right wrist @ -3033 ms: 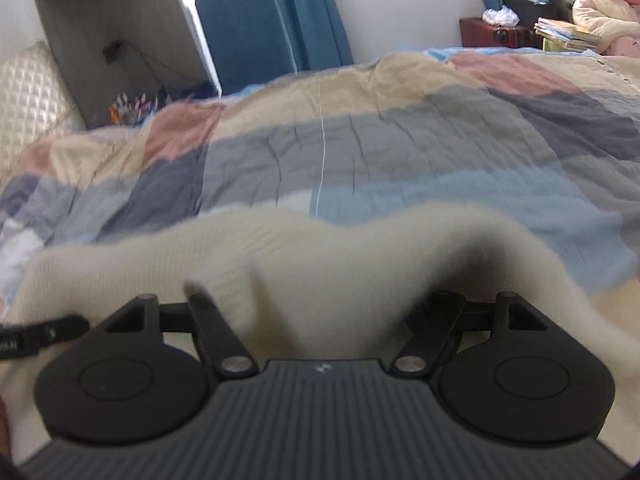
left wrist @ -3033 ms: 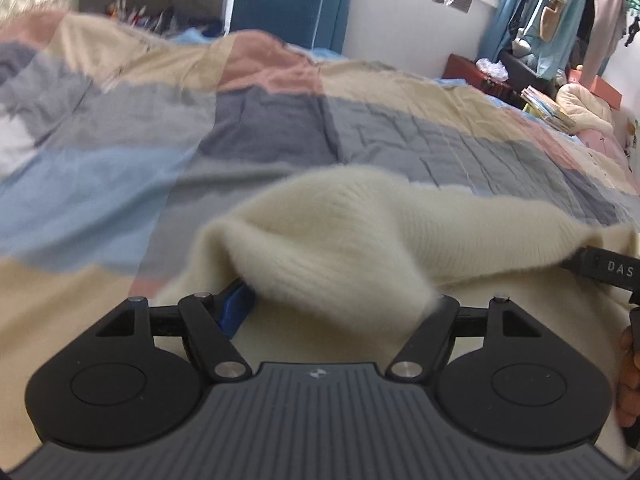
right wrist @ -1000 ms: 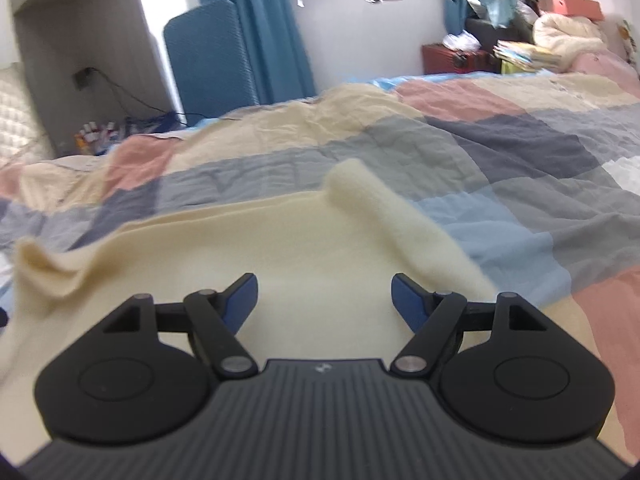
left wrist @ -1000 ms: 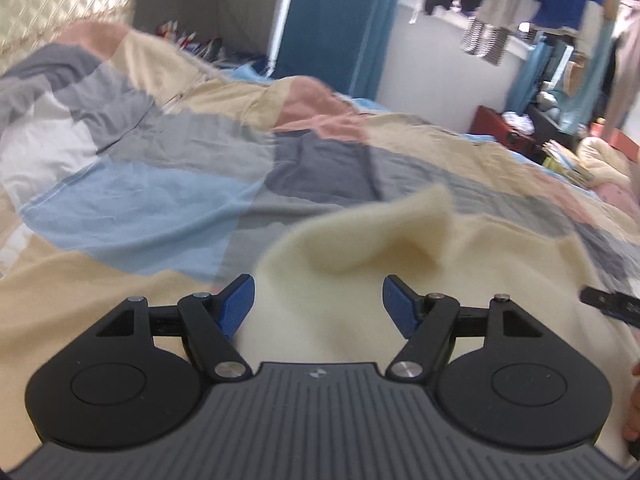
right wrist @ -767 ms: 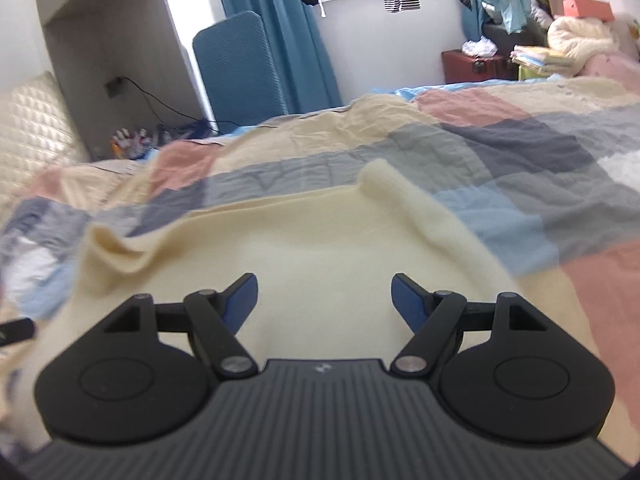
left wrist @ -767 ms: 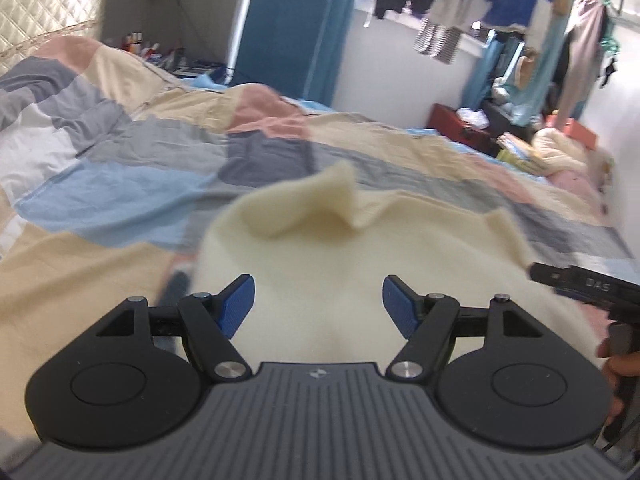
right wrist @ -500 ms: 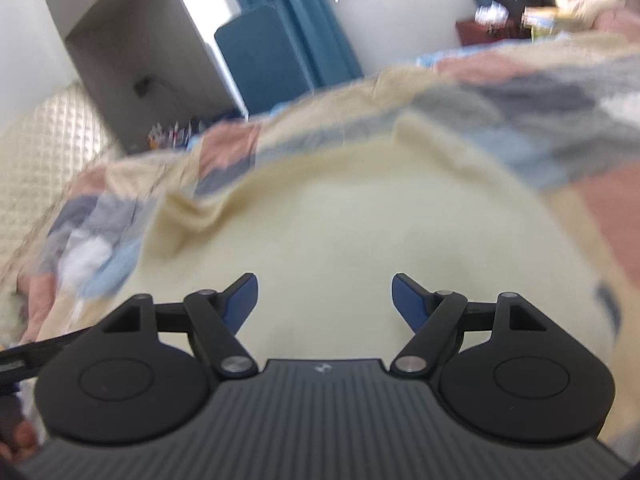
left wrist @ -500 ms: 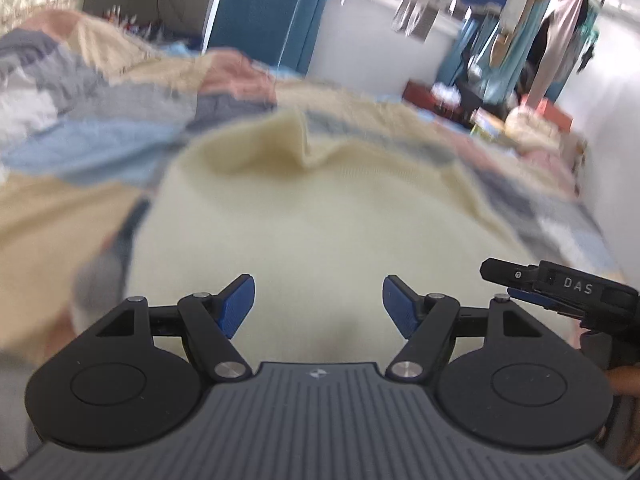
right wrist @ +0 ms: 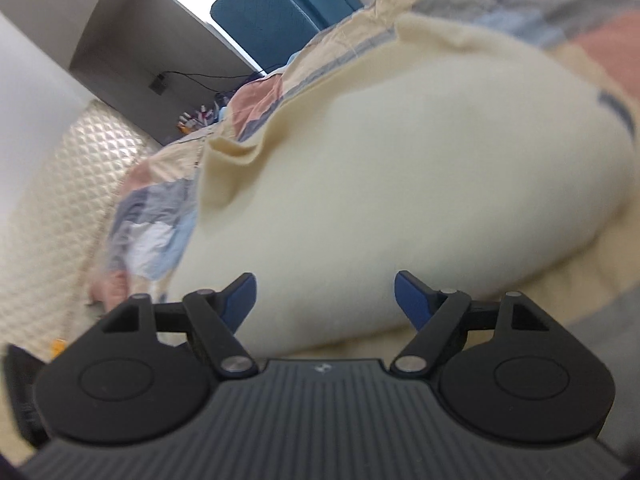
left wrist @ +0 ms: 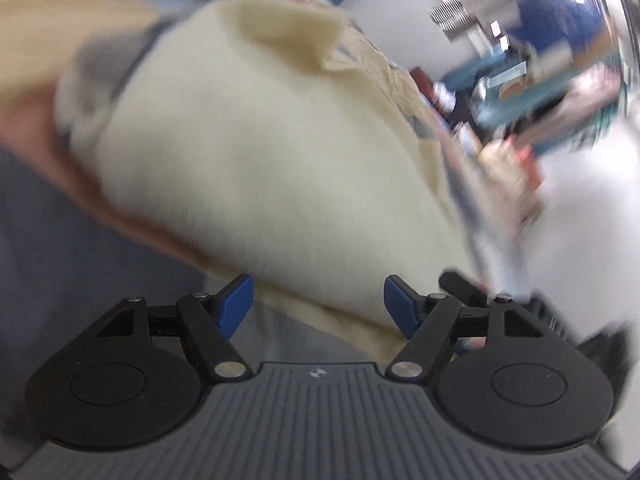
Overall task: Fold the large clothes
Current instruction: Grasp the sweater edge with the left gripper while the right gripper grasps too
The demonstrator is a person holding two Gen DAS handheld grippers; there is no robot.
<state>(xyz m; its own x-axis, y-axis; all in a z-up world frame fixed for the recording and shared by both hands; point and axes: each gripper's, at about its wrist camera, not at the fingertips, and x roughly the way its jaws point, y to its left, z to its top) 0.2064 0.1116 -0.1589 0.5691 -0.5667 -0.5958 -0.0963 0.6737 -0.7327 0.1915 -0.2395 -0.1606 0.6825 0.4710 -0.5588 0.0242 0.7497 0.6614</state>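
A bed [right wrist: 168, 200] fills both views, covered by a patchwork quilt [right wrist: 256, 100] of beige, pink, grey and pale blue squares. The quilt shows again in the left wrist view [left wrist: 36, 240], badly blurred. On the quilt lies the cream sweater [right wrist: 400, 168], a broad, soft mound folded over on itself, with a rumpled fold at its far left corner in the right wrist view. In the left wrist view the sweater [left wrist: 260, 152] slants across the tilted picture, a raised flap at its far end.

Behind the bed, the right wrist view shows a quilted headboard [right wrist: 52, 184], a pale cabinet [right wrist: 132, 36], a blue chair [right wrist: 264, 12] and a dark cable on the wall. The left wrist view shows only a smeared clutter of hanging clothes [left wrist: 532, 20] beyond the bed.

The left claw [left wrist: 316, 306] stands wide, its blue pads apart with the near edge of the sweater seen between them; the pads press on nothing. The right claw [right wrist: 325, 300] is wide too, and its jaws have just been opening further; the sweater's near edge lies ahead between the pads, and they are not clamped on it. A dark part of the right claw [left wrist: 460, 282] pokes into the left wrist view at the right, just beside the sweater's edge.
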